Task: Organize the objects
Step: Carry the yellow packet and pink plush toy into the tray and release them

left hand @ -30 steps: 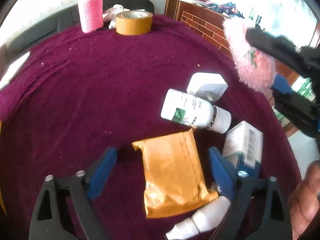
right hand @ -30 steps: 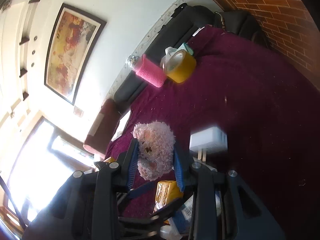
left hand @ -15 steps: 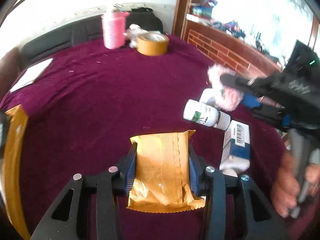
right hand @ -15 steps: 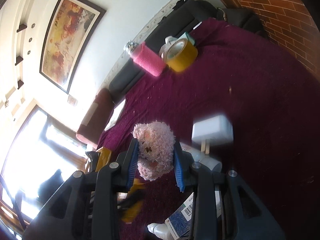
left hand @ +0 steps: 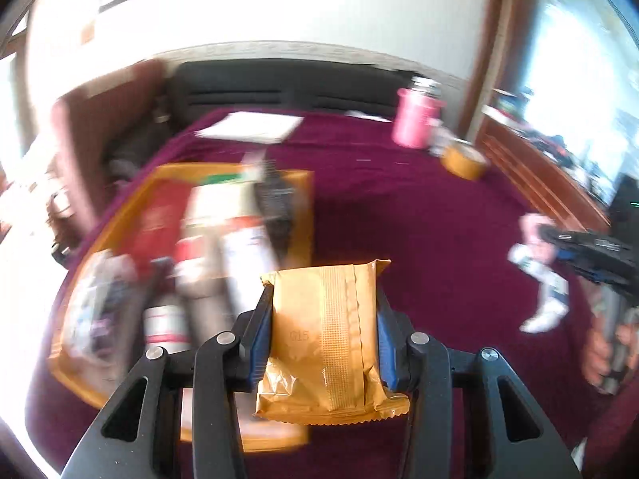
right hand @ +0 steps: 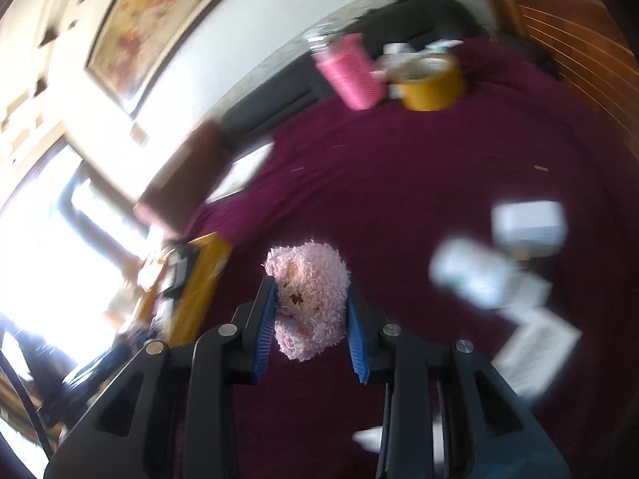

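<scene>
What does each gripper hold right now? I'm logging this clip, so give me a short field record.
left gripper: shut on orange packet
right gripper: shut on pink plush toy
surface: maroon cloth
container: orange tray, already holding several blurred items
far edge: pink cylinder, tape roll

Both grippers (left hand: 323, 329) (right hand: 311, 319) have black frames, blue jaws, silver screws.
</scene>
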Available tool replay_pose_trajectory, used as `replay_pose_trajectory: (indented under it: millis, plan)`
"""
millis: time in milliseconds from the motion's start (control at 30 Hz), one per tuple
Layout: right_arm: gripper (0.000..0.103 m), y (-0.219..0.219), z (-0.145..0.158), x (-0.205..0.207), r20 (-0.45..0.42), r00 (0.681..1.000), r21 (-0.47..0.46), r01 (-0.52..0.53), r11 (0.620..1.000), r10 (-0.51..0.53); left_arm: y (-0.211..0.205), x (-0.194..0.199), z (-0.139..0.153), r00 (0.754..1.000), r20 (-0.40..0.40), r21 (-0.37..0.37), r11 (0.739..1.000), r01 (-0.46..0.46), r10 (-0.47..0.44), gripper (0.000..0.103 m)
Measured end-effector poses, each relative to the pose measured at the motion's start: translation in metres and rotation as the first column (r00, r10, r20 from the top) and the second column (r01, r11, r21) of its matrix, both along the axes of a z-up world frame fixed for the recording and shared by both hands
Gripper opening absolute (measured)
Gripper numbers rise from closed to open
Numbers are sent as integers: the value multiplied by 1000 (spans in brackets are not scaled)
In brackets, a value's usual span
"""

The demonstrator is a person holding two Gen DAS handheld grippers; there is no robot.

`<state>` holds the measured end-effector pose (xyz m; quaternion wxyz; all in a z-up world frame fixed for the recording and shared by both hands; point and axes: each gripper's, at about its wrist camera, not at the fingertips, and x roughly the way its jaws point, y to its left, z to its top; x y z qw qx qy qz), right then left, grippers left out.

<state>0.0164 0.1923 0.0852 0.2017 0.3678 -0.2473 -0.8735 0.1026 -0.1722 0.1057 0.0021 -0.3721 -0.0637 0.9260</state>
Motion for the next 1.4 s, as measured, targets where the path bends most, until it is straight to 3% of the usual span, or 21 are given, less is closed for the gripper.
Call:
replay_pose_trajectory:
  millis: [233, 467, 667, 900, 1400]
  plan:
    - [31, -123, 32, 5, -5, 975, 34, -223, 974, 224, -88, 5, -24, 988, 35, 14, 988, -154, 153, 39]
    - [31, -247, 10, 3, 97, 923, 89, -380, 921, 372, -120, -2, -52, 979, 82, 11, 982, -189, 188, 39]
    - [31, -318, -13, -2, 158, 902, 202, -427, 881, 401, -137, -5, -59, 979, 68, 13, 981, -193, 191, 39]
    - [31, -349, -35, -8, 203, 907, 313, -417, 853, 369, -134, -4, -61, 980, 48, -7, 982, -191, 191, 39]
    - [31, -368, -46, -22, 235, 915, 355, -394, 848, 327, -147, 4, -52, 980, 15, 64, 978, -199, 198, 40]
